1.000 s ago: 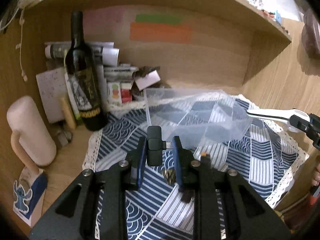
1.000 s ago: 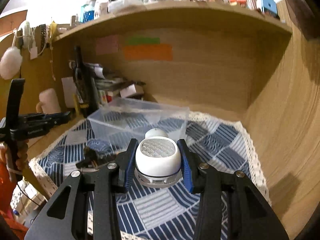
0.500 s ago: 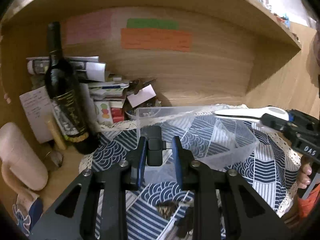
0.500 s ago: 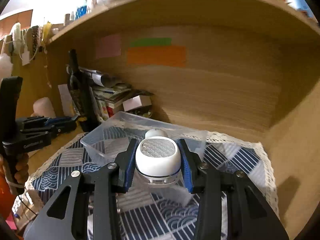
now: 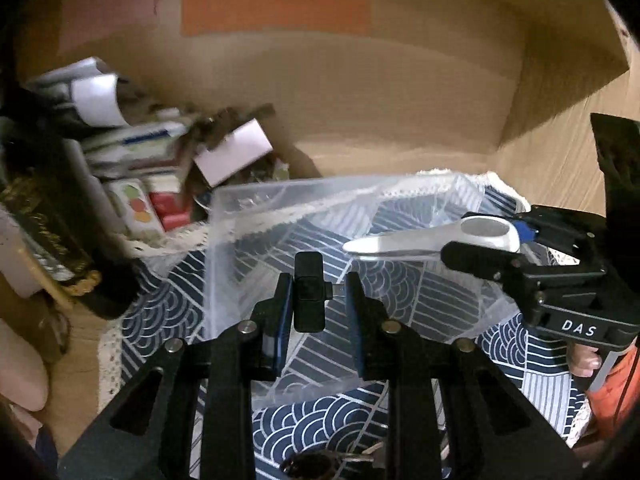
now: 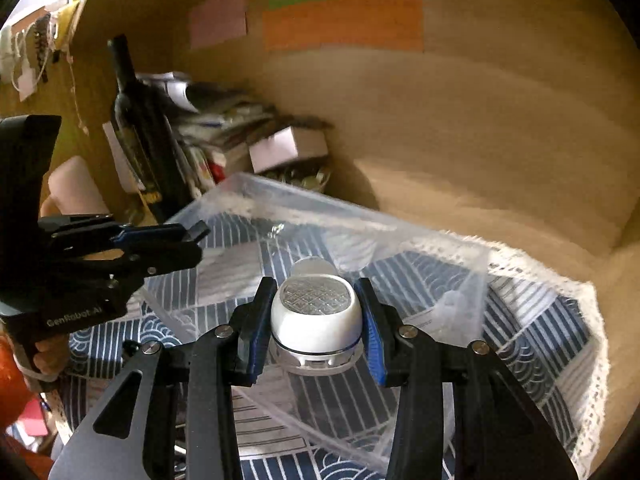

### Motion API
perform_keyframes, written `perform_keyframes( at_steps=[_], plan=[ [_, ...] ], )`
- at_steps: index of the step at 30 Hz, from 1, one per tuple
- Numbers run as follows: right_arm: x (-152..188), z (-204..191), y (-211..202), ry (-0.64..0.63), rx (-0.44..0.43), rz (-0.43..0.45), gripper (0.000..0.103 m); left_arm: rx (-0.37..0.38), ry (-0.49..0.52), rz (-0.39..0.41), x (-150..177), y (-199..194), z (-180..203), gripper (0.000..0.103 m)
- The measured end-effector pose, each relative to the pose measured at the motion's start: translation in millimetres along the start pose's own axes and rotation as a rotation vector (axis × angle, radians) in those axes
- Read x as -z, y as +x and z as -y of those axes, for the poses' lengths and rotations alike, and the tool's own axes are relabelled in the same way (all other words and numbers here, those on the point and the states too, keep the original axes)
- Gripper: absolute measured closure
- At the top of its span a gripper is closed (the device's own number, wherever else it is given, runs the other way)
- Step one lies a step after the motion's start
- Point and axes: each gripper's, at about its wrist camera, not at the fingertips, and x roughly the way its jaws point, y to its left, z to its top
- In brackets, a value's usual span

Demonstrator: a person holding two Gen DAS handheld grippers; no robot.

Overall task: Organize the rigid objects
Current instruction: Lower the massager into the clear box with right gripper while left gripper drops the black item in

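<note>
A: What does the left gripper (image 5: 316, 300) hold?

B: A small black device (image 5: 308, 292), upright, pinched between the pads, with a short plug reaching to the right pad. It hangs over the near-left part of the clear plastic bin (image 5: 248, 216).

A: And the right gripper (image 6: 316, 320)?

B: Its fingers are clamped on a white handheld device with a mesh face (image 6: 316, 312). From the left camera its long white body (image 5: 432, 238) pokes out over the bin's right side.

A: How much room around them?

B: Both grippers are above the bin's open top, apart from each other, the right one near the right wall. The bin sits on a blue patterned cloth (image 5: 160, 312) with a lace edge on the tabletop. A wine bottle (image 6: 140, 128) and a stack of papers and boxes (image 5: 152, 152) crowd the left side just beyond the bin; the wooden back wall (image 6: 440, 140) stands behind, and the side wall closes the right.

A: Anything else near?

B: Keys (image 5: 320, 464) lie on the cloth beneath the left gripper.
</note>
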Motion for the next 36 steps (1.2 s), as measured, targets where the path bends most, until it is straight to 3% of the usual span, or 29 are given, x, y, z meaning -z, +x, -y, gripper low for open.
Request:
perform_keyframes(
  at_steps=[4, 8, 10, 12, 16, 18, 20, 24, 36],
  plan=[
    [5.0, 5.2, 10.2, 0.005, 0.010, -0.046, 0.066, 0.012, 0.002, -0.037, 0.7, 13.7, 1.3, 0.078],
    [6.5, 9.2, 14.1, 0.012, 0.081, -0.076, 0.065, -0.002, -0.006, -0.059, 2.4, 18.6, 0.7, 0.077],
    [5.3, 10.1, 10.1, 0.019, 0.099, -0.064, 0.056, -0.003, -0.008, -0.056, 2.9, 16.2, 0.3, 0.072],
    [3.5, 9.2, 2.6, 0.020, 0.111, -0.042, 0.039, -0.001, -0.015, -0.042, 3.5, 10.0, -0.3, 0.060],
    [0.5, -2.3, -19.3, -0.004, 0.146, 0.010, 0.036, -0.019, -0.011, 0.009, 4.1, -14.2, 0.1, 0.049],
    [0.6, -7.3, -29.3, -0.009, 0.156, 0.035, 0.027, -0.025, -0.014, 0.032, 4.4, -27.9, -1.0, 0.038],
    [2.1, -15.9, -40.7, -0.021, 0.172, 0.062, 0.023, -0.042, -0.021, 0.063, 6.0, -44.6, -3.6, 0.031],
    [9.8, -33.1, -59.5, -0.040, 0.176, 0.095, 0.018, -0.077, -0.034, 0.104, 14.1, -74.2, -8.4, 0.007],
    [61.7, -78.7, -84.3, -0.010, 0.180, 0.109, 0.017, -0.125, -0.023, 0.071, 67.3, -104.4, -20.0, 0.007]
  ],
)
